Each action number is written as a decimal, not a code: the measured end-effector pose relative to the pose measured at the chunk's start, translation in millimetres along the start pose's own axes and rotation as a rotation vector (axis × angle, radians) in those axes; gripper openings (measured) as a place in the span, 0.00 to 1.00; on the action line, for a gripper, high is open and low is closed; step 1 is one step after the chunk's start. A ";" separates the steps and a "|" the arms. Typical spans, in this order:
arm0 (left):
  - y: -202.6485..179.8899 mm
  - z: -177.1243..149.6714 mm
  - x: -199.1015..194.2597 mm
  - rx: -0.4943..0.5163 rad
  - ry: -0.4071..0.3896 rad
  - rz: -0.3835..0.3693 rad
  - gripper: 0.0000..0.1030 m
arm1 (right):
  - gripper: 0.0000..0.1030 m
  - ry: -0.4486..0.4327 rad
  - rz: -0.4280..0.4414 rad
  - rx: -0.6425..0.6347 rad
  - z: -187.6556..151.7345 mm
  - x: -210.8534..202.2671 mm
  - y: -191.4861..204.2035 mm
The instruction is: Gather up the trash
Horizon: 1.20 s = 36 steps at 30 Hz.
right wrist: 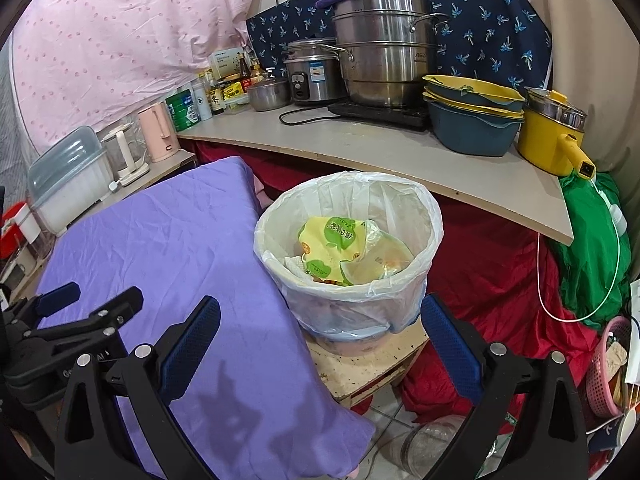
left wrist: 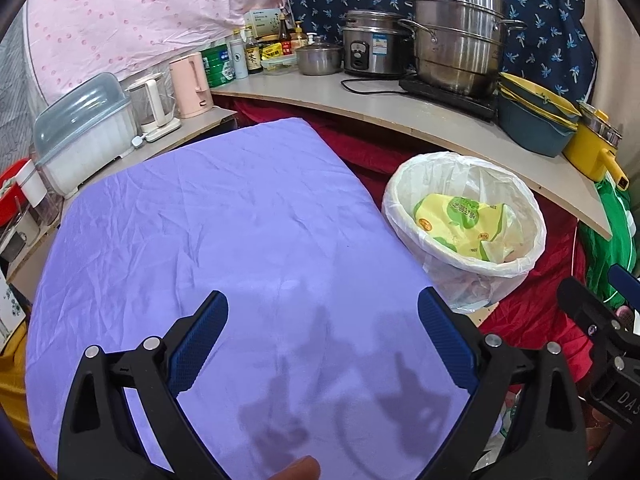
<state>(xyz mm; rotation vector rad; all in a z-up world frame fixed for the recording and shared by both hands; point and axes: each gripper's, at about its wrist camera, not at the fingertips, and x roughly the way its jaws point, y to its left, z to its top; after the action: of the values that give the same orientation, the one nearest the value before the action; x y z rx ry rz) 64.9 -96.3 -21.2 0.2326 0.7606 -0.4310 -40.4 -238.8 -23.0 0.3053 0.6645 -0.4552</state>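
Observation:
A white-lined trash bin (right wrist: 424,280) stands on a low wooden stool right of the purple-covered table (right wrist: 192,248). Inside it lie a yellow-green wrapper (right wrist: 332,248) and clear plastic packaging (right wrist: 380,260). The bin (left wrist: 404,208) and the wrapper (left wrist: 456,220) also show in the left wrist view, right of the table (left wrist: 208,220). My left gripper (left wrist: 322,312) is open and empty over the purple cloth. My right gripper (right wrist: 320,316) is open and empty, just before the bin's near side. The left gripper (right wrist: 80,300) shows at the left of the right wrist view.
A curved shelf (right wrist: 360,148) behind holds steel pots (right wrist: 384,52), a rice cooker (right wrist: 312,76), stacked basins (right wrist: 472,116), a yellow pot (right wrist: 552,132) and bottles. A dish box (left wrist: 80,132) and kettles (left wrist: 192,84) stand left. Red cloth (right wrist: 492,272) and a pink basket (right wrist: 608,368) lie right.

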 end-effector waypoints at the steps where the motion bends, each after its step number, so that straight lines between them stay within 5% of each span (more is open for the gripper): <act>1: -1.7 0.6 1.1 0.004 -0.001 -0.001 0.89 | 0.93 -0.001 -0.003 -0.002 1.0 0.4 0.2; 36: -16.9 4.2 23.0 -0.007 0.053 0.009 0.89 | 0.94 0.014 -0.042 -0.032 -0.3 22.0 -2.5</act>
<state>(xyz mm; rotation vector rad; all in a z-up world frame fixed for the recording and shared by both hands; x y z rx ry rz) 74.5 -119.5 -35.4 0.2417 0.8126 -0.4153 -26.5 -247.6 -37.9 0.2645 0.6919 -0.4828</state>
